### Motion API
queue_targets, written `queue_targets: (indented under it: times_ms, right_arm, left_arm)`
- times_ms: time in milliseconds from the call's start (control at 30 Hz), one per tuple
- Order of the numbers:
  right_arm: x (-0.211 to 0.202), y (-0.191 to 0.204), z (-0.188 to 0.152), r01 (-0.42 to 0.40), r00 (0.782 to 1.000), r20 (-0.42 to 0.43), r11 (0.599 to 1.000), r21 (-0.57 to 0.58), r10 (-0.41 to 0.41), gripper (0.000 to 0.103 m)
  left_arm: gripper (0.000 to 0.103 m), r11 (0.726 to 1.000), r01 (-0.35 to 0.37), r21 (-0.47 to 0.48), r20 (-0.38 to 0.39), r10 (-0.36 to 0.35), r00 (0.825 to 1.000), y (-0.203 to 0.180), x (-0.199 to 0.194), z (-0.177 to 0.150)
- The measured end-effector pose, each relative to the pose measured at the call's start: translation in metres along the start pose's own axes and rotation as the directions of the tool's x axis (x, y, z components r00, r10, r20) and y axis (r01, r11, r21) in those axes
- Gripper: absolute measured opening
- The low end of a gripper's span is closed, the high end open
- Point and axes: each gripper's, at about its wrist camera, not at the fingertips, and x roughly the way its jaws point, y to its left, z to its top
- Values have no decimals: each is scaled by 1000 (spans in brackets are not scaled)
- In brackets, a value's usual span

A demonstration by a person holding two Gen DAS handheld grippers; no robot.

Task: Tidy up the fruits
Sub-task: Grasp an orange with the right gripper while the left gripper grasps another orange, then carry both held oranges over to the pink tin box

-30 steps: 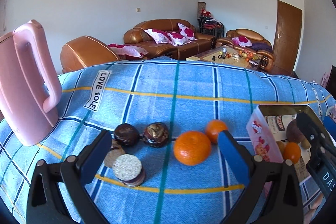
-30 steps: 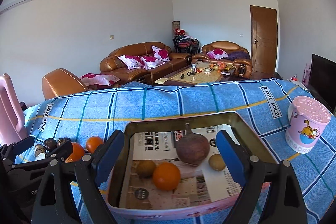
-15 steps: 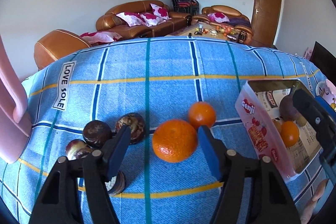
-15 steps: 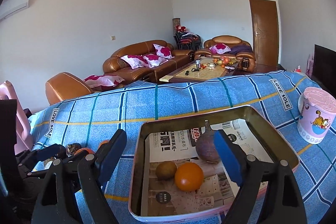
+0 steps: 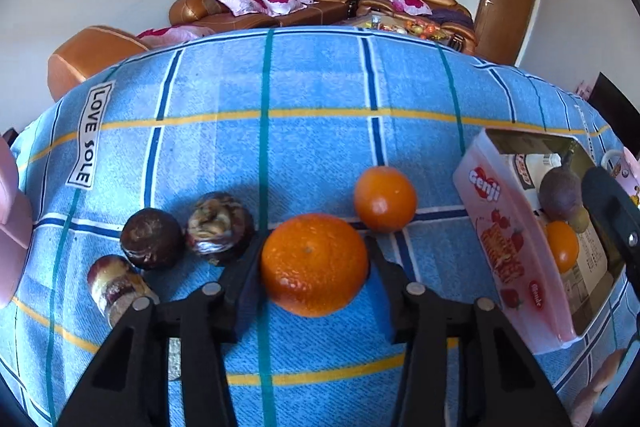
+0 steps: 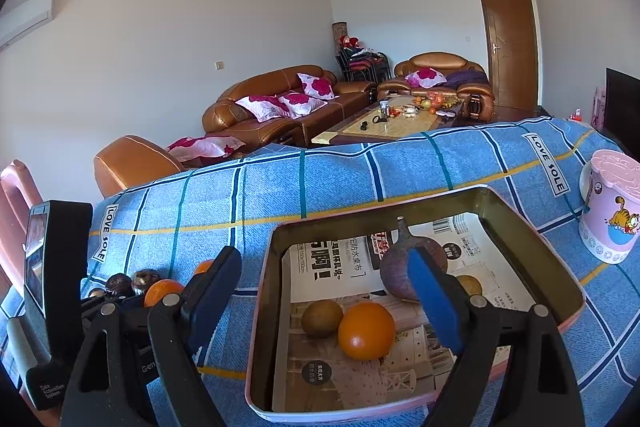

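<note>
White walls (image 6: pixel 160 47), brown sofas (image 6: pixel 276 107), wooden door (image 6: pixel 506 43)

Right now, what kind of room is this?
Most likely a home living room: brown leather sofas with pink cushions, a coffee table, and a wooden door. Fruit is being sorted on a blue checked tablecloth.

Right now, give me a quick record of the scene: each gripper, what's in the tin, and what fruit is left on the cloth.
left gripper: jaws against both sides of the large orange
right gripper: open, above the tin
in tin: orange, kiwi, purple fruit; another partly hidden
on cloth: small orange, three dark fruits
</note>
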Motion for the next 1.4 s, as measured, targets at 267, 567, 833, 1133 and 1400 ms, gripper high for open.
queue_targets:
  times_ms: [267,567,833,1133,1400]
  right_arm:
    - [-1,2,0,-11,1000,3,1000,-11,11,86]
    - [-8,19,-2,-19,999,41,995,-97,23,80]
    - [13,67,-6,-130,990,-77,970,-205,116,46]
    - [81,108,-7,-129,961,-268,968,-216,68,46]
    - [112,121,-12,-109,928,-373,961,-253,7,46]
  left_arm:
    - [48,998,39,-50,32,-37,999,6,-5,2]
    - [48,985,-78,-153,255,116,960,43,-59,6]
    - [48,970,-160,-184,348,216,912,87,-87,2]
    - [48,955,-163,-246,312,237,920,113,-80,-4]
    - [48,955,-180,-235,312,250,917,111,-80,-5]
